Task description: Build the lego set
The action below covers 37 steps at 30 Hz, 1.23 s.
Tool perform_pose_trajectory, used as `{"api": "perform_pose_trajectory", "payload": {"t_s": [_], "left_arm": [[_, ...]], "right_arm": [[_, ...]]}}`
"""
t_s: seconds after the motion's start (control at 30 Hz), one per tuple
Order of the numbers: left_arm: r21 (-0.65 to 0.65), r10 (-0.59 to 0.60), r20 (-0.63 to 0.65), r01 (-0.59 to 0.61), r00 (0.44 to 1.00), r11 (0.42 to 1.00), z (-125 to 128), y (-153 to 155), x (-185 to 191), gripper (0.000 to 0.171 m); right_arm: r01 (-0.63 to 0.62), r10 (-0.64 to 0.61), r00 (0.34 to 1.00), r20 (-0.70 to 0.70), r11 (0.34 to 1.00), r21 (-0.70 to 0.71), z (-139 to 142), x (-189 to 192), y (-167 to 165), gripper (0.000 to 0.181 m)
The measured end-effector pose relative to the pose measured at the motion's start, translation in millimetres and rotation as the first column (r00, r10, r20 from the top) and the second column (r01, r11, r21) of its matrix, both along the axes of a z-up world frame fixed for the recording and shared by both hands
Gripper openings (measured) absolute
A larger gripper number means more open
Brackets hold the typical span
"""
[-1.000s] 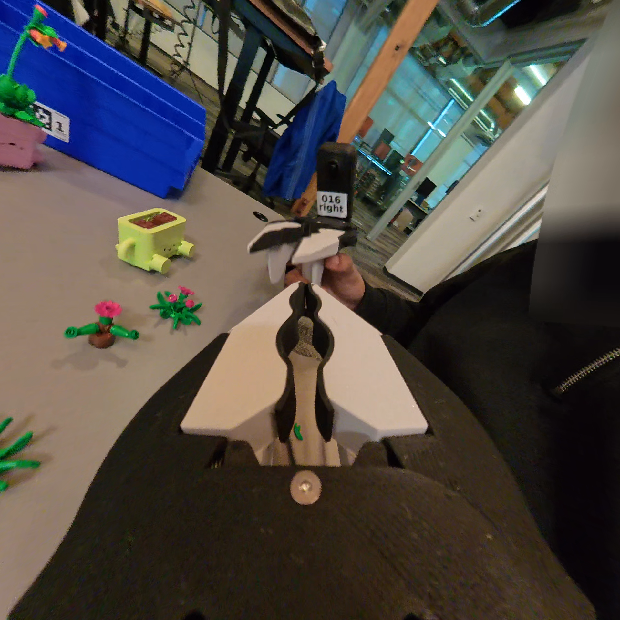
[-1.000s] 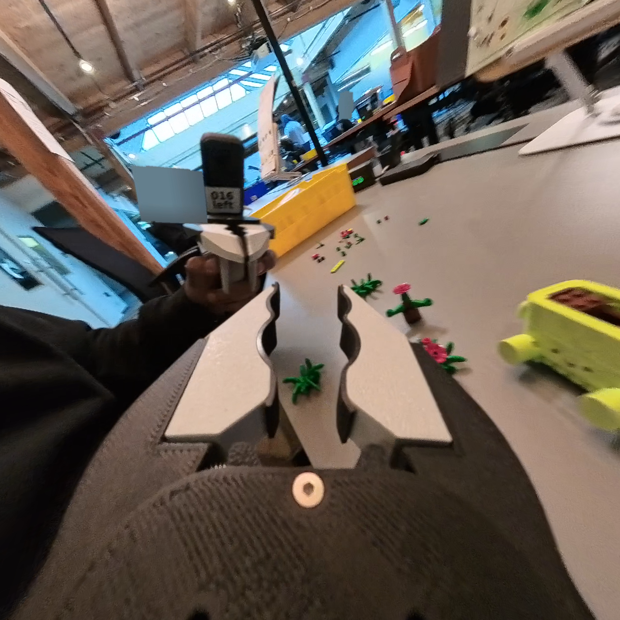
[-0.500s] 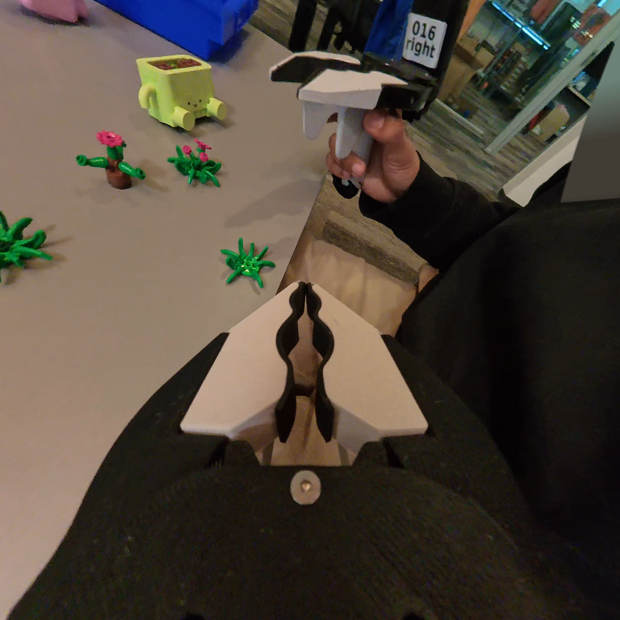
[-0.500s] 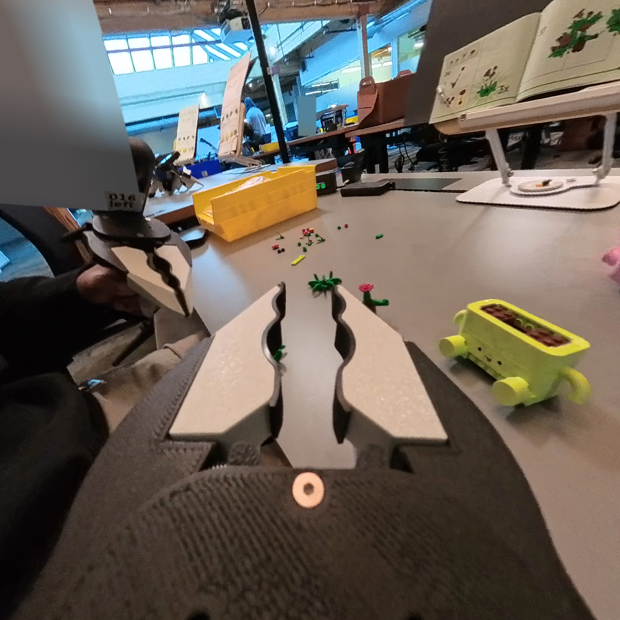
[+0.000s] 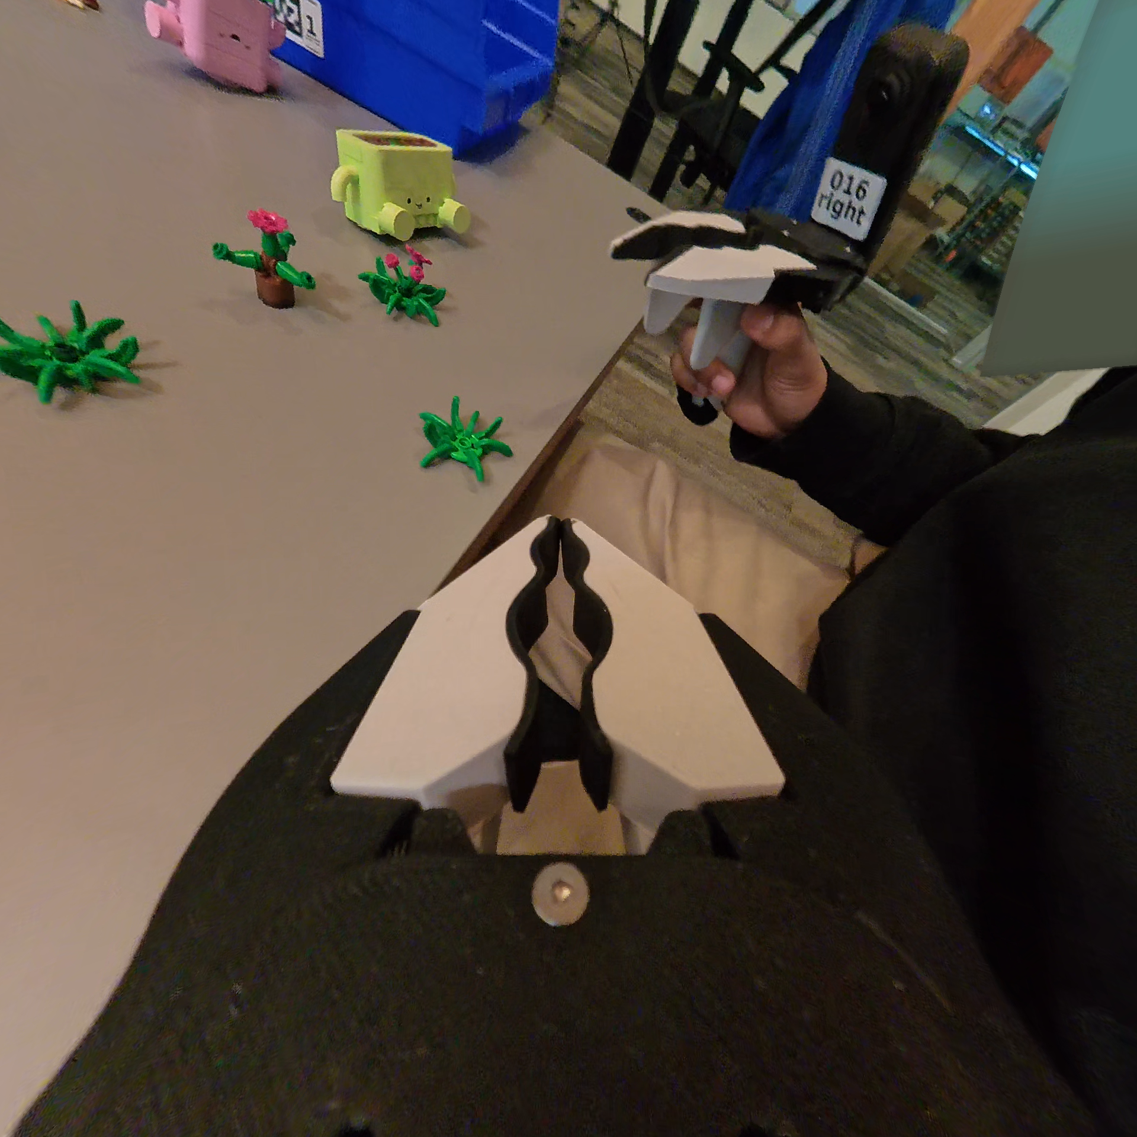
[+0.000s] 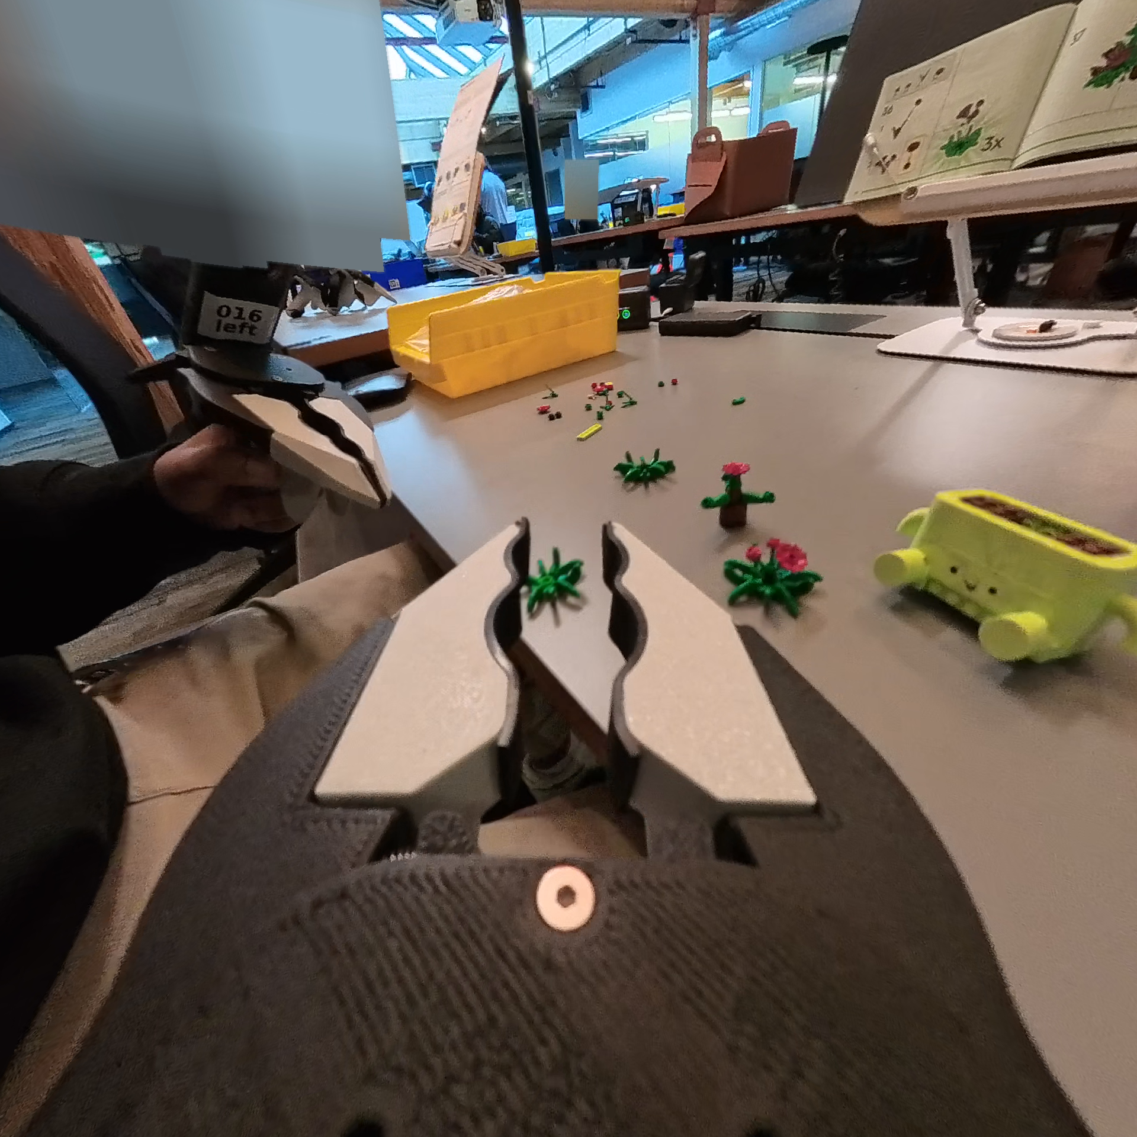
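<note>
My left gripper (image 5: 561,523) is shut and empty, held off the table's front edge over a person's lap; it also shows in the right wrist view (image 6: 376,495). My right gripper (image 6: 565,528) is open and empty at the table edge; it also shows in the left wrist view (image 5: 640,258). A small green leaf piece (image 6: 554,581) lies on the table just beyond its fingertips, also in the left wrist view (image 5: 464,440). A lime-green pot (image 5: 400,184) (image 6: 1015,584), a stemmed pink flower (image 5: 271,258) (image 6: 735,492) and a flowered leaf cluster (image 5: 403,286) (image 6: 769,572) stand farther in.
A larger green leaf piece (image 5: 64,354), a pink pot (image 5: 215,37) and a blue bin (image 5: 430,55) sit along the far side. A yellow bin (image 6: 504,332), several small loose pieces (image 6: 597,400) and an instruction booklet on a stand (image 6: 984,92) are on the table. There is about 15 cm between the tips of the two grippers. Left tips and right tips are each some 10 cm from the small green leaf piece (image 6: 554,581). It turns up in the left wrist view (image 5: 473,421) as well.
Both grippers have tilted down from facing each other toward the table and its edge. The left has stayed shut and the right open.
</note>
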<state>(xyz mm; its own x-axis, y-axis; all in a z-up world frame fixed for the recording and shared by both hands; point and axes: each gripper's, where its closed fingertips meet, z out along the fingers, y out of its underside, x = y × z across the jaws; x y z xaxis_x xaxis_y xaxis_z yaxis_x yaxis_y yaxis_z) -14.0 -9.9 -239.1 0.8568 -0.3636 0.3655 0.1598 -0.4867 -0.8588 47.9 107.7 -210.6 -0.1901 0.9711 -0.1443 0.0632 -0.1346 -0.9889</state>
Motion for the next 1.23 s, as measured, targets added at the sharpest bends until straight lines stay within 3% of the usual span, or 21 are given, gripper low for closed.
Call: {"api": "perform_pose_trajectory", "payload": {"t_s": [0.5,0.7,0.8,0.87,0.93,1.0,1.1,1.17,1.23], "left_arm": [[0.051,0.226,0.195,-0.240,0.954,0.969,-7,-109,71,0.000],[0.066,0.296,0.316,-0.332,0.901,0.941,-1,-142,84,0.000],[0.057,0.327,0.324,-0.364,0.888,0.930,-3,-154,87,0.001],[0.038,0.368,0.304,-0.397,0.879,0.917,-9,-162,84,0.001],[0.029,0.407,0.299,-0.434,0.863,0.900,-11,-170,79,0.001],[0.020,0.445,0.318,-0.475,0.837,0.880,-9,-178,71,0.000],[0.016,0.521,0.306,-0.552,0.797,0.834,-5,-193,48,0.001],[-0.004,0.603,0.260,-0.624,0.754,0.781,-10,-211,25,0.002],[-0.018,0.688,0.268,-0.710,0.675,0.704,-14,-233,-4,0.002]], "right_arm": [[0.022,-0.053,0.977,0.207,0.989,0.148,-86,99,-100,0.028],[0.097,-0.162,0.965,0.208,0.952,0.291,-107,94,-111,0.029],[0.056,-0.096,0.979,0.178,0.974,0.219,-110,79,-122,0.029],[-0.051,0.004,0.975,0.223,0.977,0.206,-127,58,-142,0.034],[-0.203,0.114,0.933,0.342,0.950,0.236,-166,31,-163,0.035],[-0.398,0.201,0.830,0.521,0.867,0.301,-229,4,-177,0.037],[-0.606,0.221,0.668,0.710,0.716,0.347,-335,-26,-184,0.035],[-0.678,0.208,0.608,0.766,0.639,0.364,-403,-41,-182,0.032],[-0.708,0.156,0.572,0.805,0.589,0.389,-475,-56,-175,0.029]]}}
